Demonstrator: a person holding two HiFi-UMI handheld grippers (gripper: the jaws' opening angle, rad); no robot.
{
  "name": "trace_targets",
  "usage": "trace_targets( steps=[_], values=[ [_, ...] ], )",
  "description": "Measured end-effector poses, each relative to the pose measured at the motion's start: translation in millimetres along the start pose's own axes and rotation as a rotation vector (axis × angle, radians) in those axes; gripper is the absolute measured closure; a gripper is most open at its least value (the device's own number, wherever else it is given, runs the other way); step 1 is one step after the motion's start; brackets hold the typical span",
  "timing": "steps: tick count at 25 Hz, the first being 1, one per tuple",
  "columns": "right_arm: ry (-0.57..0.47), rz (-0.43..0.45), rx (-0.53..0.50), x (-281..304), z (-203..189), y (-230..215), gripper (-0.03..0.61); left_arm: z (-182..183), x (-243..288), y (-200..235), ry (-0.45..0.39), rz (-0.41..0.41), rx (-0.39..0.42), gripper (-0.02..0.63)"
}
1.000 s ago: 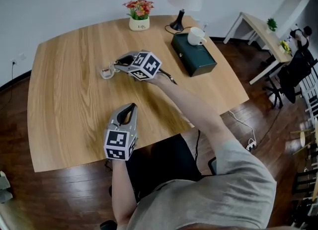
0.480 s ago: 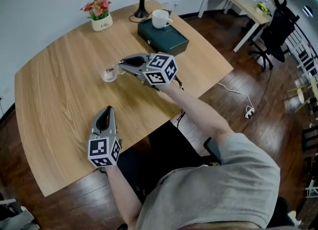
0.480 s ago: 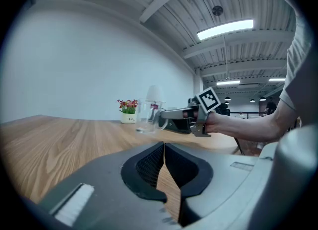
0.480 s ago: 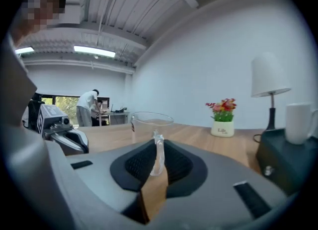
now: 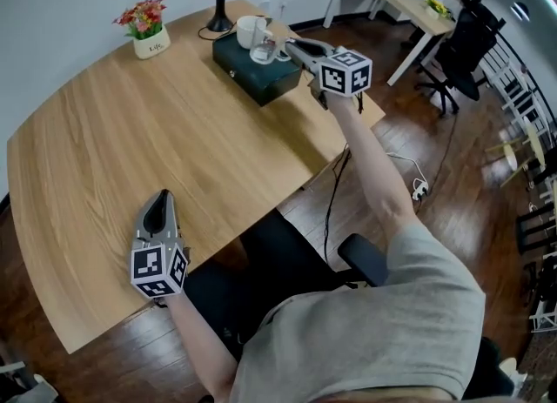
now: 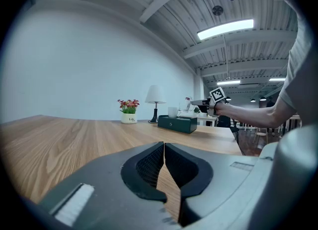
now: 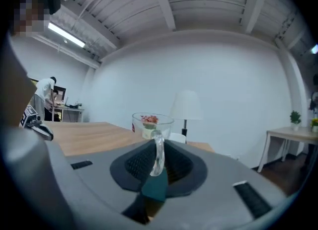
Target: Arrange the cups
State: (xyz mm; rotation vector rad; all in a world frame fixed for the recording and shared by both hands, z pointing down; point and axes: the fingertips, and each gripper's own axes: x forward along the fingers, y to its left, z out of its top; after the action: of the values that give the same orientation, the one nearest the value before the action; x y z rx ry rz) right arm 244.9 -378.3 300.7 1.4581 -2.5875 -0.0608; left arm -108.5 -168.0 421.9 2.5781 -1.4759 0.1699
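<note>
Gripping the glass cup (image 7: 152, 124) by its handle (image 7: 158, 154) with the right tool (image 5: 289, 47): closed down to a narrow gap, pinching the clear loop from both sides. Cup straight ahead of the tool tips, bowl just past them, handle pointing back into the tool. Upright: mouth up, base down, long axis vertical, handle loop vertical as well. Positioned over the top of the green box (image 5: 261, 79); cannot tell whether resting on it or hanging clear. Just beyond the glass cup from the tool: white cup (image 5: 247, 30), upright on the same box, close beside the glass one, contact not readable. Farther past the tips: lamp (image 5: 218, 10) and flower pot (image 5: 144, 27) near the far edge of the bench (image 5: 130, 131). Left tool (image 5: 159, 201) closed pad against pad at the tips, holding nothing; low over the near bench edge, well apart from both cups, aimed roughly level across the bench toward the box.
</note>
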Motion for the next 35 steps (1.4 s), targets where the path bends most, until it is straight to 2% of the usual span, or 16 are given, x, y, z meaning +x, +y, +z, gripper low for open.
trace_targets(
  steps=[4,8,13,16,20,24,27,31,35],
  values=[
    [0.089,-0.019,-0.008,10,-27,-23,0.515,0,-1,-1,0.001,0.001,-0.002,0.595],
    [0.13,-0.049,0.0,8,-47,-33,0.515,1,0,-1,0.002,-0.001,-0.002,0.595],
    [0.157,-0.068,0.003,8,-50,-41,0.515,1,2,0,0.002,0.0,-0.005,0.595],
    [0.188,-0.063,-0.032,8,-51,-39,0.517,0,2,1,0.003,0.001,-0.004,0.597],
    [0.207,-0.142,-0.077,0,-52,-48,0.499,0,1,0,0.004,0.004,-0.004,0.597],
    [0.147,-0.17,-0.045,-21,-45,-45,0.497,1,1,0,0.007,0.004,-0.004,0.597],
    [0.062,-0.165,-0.024,-41,-31,-21,0.502,1,2,1,0.01,0.003,-0.004,0.595],
    [-0.076,-0.05,0.016,-52,-16,49,0.502,1,1,2,0.011,0.006,-0.007,0.595],
    [-0.155,0.065,0.053,-47,-25,114,0.503,-1,1,2,0.011,0.008,-0.008,0.595]
  ],
)
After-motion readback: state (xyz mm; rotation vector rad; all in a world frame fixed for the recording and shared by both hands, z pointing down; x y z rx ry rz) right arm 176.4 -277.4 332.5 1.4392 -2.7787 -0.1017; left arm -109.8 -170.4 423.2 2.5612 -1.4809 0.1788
